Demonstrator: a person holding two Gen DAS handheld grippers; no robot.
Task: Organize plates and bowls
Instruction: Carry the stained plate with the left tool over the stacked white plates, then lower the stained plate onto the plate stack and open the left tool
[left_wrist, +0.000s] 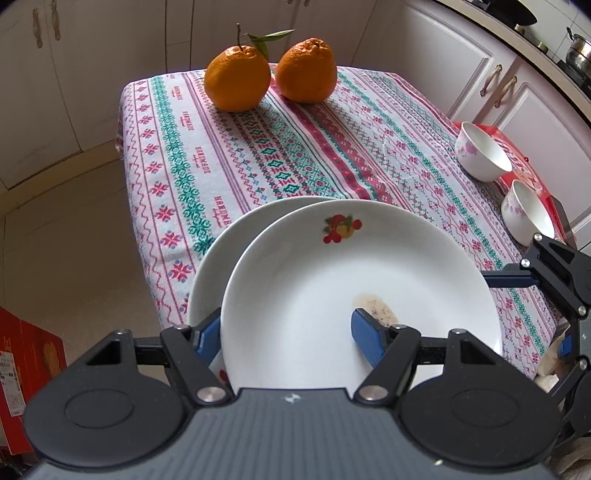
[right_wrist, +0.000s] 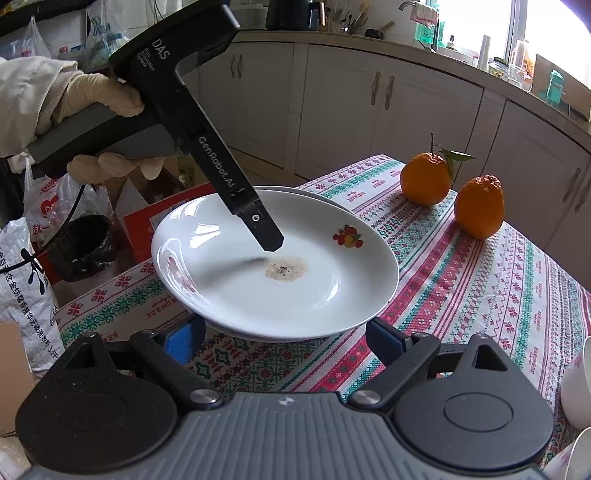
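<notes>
- "DAS" is printed in pale letters on the black body of the left gripper (right_wrist: 271, 242), near its upper end, with three lines of smaller print beneath that cannot be read.
- "GenRobot.AI" is printed along the same gripper's shaft.
- "HANDMADE" is woven repeatedly into the white bands of the tablecloth (left_wrist: 207, 166), running toward the table's edges.
- Chinese characters are printed on a white sack (right_wrist: 26, 266), too partial to be read.

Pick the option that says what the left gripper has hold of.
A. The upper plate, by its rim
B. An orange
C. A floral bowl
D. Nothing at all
A: the left gripper has one finger inside the upper plate and the other outside its rim, while the oranges and bowls sit apart on the table.
</notes>
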